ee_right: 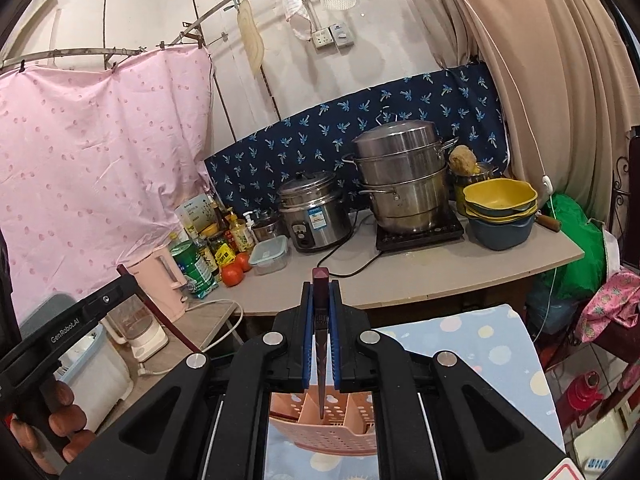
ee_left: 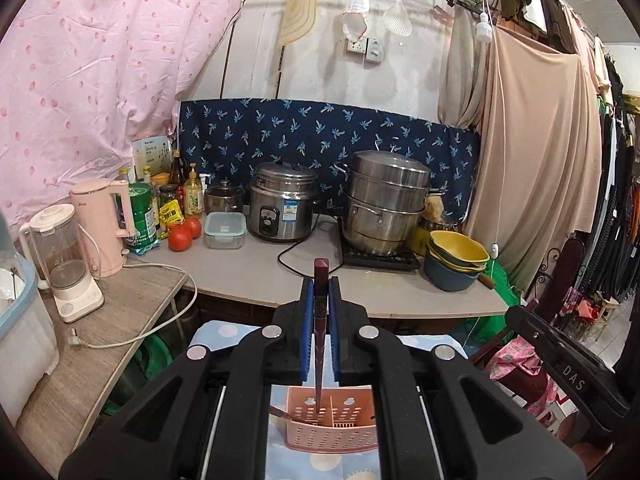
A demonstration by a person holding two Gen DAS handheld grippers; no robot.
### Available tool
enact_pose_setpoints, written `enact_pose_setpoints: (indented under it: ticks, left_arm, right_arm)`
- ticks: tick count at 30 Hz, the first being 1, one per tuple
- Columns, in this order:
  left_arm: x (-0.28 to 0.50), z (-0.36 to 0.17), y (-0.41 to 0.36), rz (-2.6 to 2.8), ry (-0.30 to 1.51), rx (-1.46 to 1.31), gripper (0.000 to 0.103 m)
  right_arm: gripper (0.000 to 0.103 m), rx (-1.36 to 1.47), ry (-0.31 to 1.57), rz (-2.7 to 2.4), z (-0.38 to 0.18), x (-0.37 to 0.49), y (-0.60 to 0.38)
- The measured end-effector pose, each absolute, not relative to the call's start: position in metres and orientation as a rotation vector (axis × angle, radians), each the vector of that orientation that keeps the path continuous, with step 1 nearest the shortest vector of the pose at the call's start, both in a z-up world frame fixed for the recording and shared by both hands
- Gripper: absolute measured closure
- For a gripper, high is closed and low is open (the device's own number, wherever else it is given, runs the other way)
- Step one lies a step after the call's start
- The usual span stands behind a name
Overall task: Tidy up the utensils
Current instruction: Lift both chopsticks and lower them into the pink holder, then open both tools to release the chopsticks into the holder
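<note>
My left gripper (ee_left: 321,285) is shut on a dark maroon chopstick (ee_left: 319,354) that stands almost upright, its square top poking out above the blue pads. Its thin tip hangs over a pink perforated utensil basket (ee_left: 340,434) below the jaws. My right gripper (ee_right: 321,289) is likewise shut on a second maroon chopstick (ee_right: 321,360), whose tip points down into the compartments of the same pink basket (ee_right: 344,436). The basket stands on a light blue spotted cloth (ee_right: 480,344). Each gripper shows at the edge of the other's view, and a person's hand (ee_right: 60,420) holds the left one.
Behind the cloth runs a grey counter (ee_left: 248,276) with a rice cooker (ee_left: 282,206), a steel steamer (ee_left: 386,200) on a hob, stacked bowls (ee_left: 456,260), tomatoes (ee_left: 181,237) and bottles. A pink kettle (ee_left: 102,224), a blender (ee_left: 64,256) and a loose cord lie left.
</note>
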State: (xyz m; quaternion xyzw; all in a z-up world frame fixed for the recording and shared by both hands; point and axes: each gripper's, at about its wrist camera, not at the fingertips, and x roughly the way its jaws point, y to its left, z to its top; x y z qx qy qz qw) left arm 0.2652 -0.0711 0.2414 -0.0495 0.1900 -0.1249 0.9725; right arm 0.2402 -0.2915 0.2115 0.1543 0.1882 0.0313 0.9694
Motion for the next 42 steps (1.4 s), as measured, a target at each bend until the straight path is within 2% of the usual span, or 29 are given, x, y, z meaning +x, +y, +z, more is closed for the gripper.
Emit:
enact_pose_setpoints:
  ticks: [13,21,25,28,30,32,42]
  left_arm:
    - [0.301,0.188,-0.072,-0.240,0.495,-0.122,0.096]
    - [0.309,0.170,-0.071,-0.237,0.539,-0.130,0.095]
    - [0.308,0.166,-0.071,-0.230,0.543,-0.136,0.095]
    - [0.305,0.167,-0.071,-0.227,0.540,-0.132,0.086]
    - [0.301,0.169,-0.071,-0.219,0.529,-0.133,0.073]
    - [0.297,0.173,-0.070,-0.211,0.512,-0.125,0.068]
    - [0.265,0.185,-0.062,-0.214,0.500,-0.122,0.066]
  right_arm:
    - [0.096,0.319,0.505,0.052,0.154,0.276,-0.286]
    - [0.096,0.303,0.534,0.047,0.139,0.279,-0.283]
    - [0.089,0.299,0.521,0.036,0.139,0.276,-0.283]
    - [0.089,0.301,0.520,0.033,0.140,0.274,-0.283]
    - [0.086,0.302,0.512,0.033,0.142,0.271,-0.284]
    - [0.082,0.297,0.497,0.028,0.146,0.266,-0.284]
    - [0.079,0.302,0.487,0.051,0.158,0.229,-0.283]
